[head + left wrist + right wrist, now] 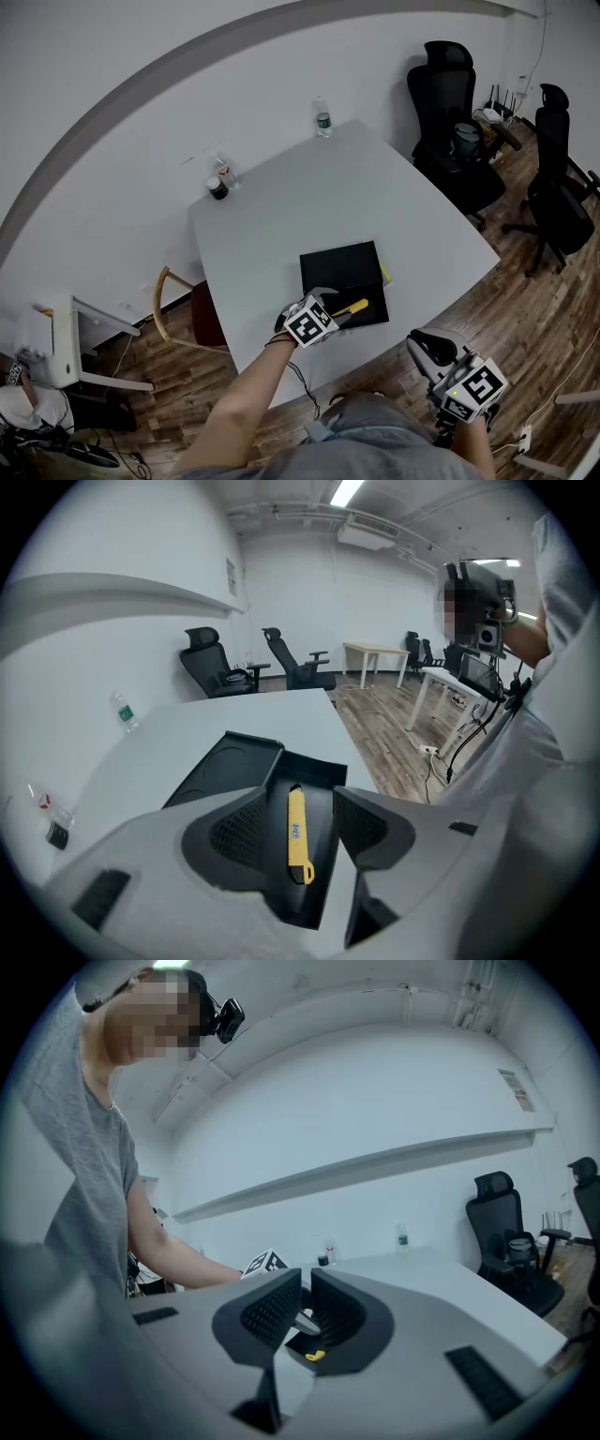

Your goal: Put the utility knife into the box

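Observation:
A black box (339, 272) lies open near the front edge of the white table (281, 206). The yellow utility knife (352, 307) rests flat inside the box's near part. In the left gripper view the knife (297, 836) lies on the black box floor (323, 803) between my jaws, touching neither one. My left gripper (330, 302) is open, hovering low over the box's near left corner. My right gripper (429, 347) hangs off the table at the lower right, jaws together with nothing in them. The right gripper view shows the right gripper (306, 1288) pointing toward the box.
A water bottle (322, 117) stands at the table's far edge and a small dark-capped container (218, 185) at the far left corner. Black office chairs (455, 112) stand at the right. A wooden chair (183, 314) is tucked at the table's left side.

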Demonstrator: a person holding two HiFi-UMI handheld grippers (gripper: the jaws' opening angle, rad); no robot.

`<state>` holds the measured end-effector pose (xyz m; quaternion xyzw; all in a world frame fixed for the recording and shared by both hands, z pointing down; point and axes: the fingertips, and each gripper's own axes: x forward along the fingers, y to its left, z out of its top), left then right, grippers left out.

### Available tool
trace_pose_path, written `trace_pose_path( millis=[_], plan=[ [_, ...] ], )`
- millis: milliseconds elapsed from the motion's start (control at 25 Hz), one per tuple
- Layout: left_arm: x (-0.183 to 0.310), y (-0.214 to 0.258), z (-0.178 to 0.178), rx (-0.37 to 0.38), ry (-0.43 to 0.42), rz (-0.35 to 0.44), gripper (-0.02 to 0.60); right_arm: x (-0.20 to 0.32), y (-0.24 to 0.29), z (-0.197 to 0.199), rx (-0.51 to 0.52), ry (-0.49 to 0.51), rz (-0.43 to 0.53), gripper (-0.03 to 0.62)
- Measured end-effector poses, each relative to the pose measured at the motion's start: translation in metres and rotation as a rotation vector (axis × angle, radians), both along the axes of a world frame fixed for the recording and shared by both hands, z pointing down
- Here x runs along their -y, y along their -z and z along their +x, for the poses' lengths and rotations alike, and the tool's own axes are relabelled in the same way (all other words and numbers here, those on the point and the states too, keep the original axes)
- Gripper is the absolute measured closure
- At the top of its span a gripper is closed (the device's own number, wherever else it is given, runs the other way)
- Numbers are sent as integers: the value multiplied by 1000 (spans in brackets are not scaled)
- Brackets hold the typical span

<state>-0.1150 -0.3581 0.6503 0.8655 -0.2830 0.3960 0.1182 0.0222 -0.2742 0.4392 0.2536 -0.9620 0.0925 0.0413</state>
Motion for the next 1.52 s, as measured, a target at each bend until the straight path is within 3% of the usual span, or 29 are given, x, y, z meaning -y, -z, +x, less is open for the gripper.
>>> trace_pose_path(
  millis=[160, 440, 760, 1080, 1320, 1520],
  plan=[
    [-9, 18, 0, -42, 11, 5, 364, -2, 5, -9, 21, 40, -2, 548],
    [-29, 65, 1, -182, 89, 51, 389, -5, 24, -7, 33, 83, 12, 548],
    [-51, 88, -7, -226, 122, 96, 424, -10, 28, -14, 29, 100, 7, 548],
    [-68, 128, -9, -298, 128, 175, 557, -15, 58, -17, 72, 173, 4, 548],
    [-87, 144, -6, -385, 149, 191, 565, -16, 64, -14, 52, 196, 0, 548],
    [-100, 152, 3, -401, 135, 199, 565, -19, 67, -9, 77, 211, -19, 548]
  ],
)
